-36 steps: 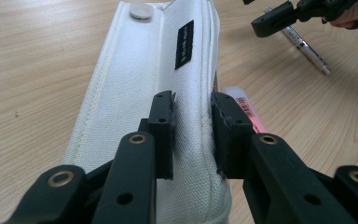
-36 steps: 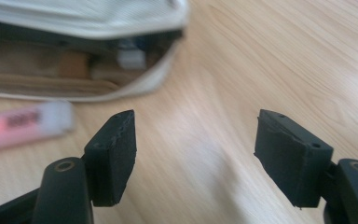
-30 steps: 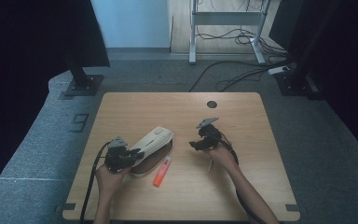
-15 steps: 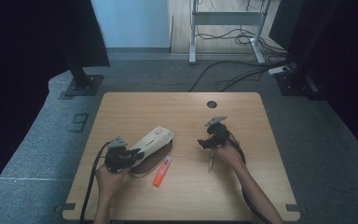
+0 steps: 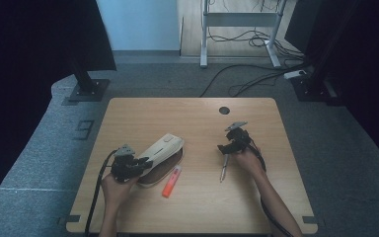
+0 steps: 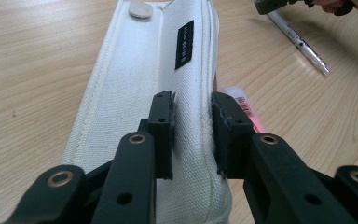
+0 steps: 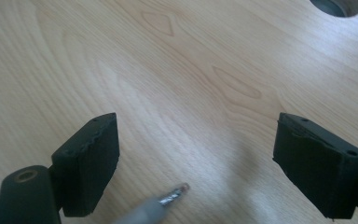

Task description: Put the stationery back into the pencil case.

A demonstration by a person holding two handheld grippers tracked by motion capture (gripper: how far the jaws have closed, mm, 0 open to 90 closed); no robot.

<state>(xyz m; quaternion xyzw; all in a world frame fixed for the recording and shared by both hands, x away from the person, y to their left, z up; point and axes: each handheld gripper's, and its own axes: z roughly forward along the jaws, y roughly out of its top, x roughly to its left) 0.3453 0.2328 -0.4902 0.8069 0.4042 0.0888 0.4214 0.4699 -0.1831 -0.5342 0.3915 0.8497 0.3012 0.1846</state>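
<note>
My left gripper stays put at the near left of the table, same spot as a second ago, jaws pinched tight on the near edge of the cream pencil case. In the left gripper view the two pads bite a fold of the white fabric, with the snap button and the black label further up the case. The orange highlighter lies just to the right of the case, near its lower end, exactly where it lay before. The change is all on the other side: my right gripper has slid off to the right and a touch nearer, away from the case, and now sits over the right half of the table. Its jaws have just been opening and stand wide apart. A pen lies flat on the wood right beside it, pointing toward the near edge, out of the jaws. In the right gripper view the pen's tip pokes up from the bottom between the two spread pads, touching neither. The round cable hole sits far across the table.
</note>
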